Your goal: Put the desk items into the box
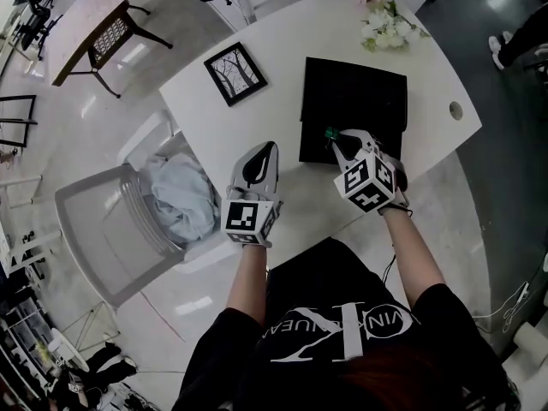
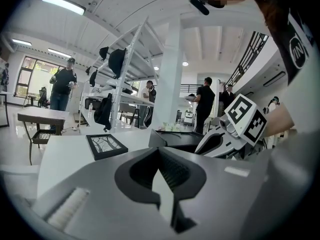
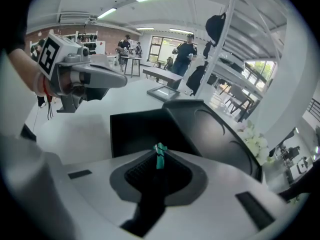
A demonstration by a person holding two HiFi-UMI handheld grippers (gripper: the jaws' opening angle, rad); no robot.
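Note:
An open black box [image 1: 353, 101] lies on the white table [image 1: 428, 67], its lid [image 3: 215, 134] raised at the far side. My right gripper [image 1: 336, 139] hovers over the box's near left corner, shut on a small green clip [image 1: 329, 133]. In the right gripper view the green clip [image 3: 160, 160] sticks up between the jaws of my right gripper [image 3: 158, 153], above the box's dark inside [image 3: 145, 126]. My left gripper [image 1: 264, 157] is shut and holds nothing, just left of the box near the table's front edge. A black picture frame [image 1: 235, 73] lies flat further back on the left.
White flowers [image 1: 385, 20] lie at the table's far edge behind the box. A grey chair [image 1: 111, 229] with a pale cloth [image 1: 180, 199] on it stands left of the table. A round cable hole [image 1: 455, 110] is at the right. People stand among shelves in the background.

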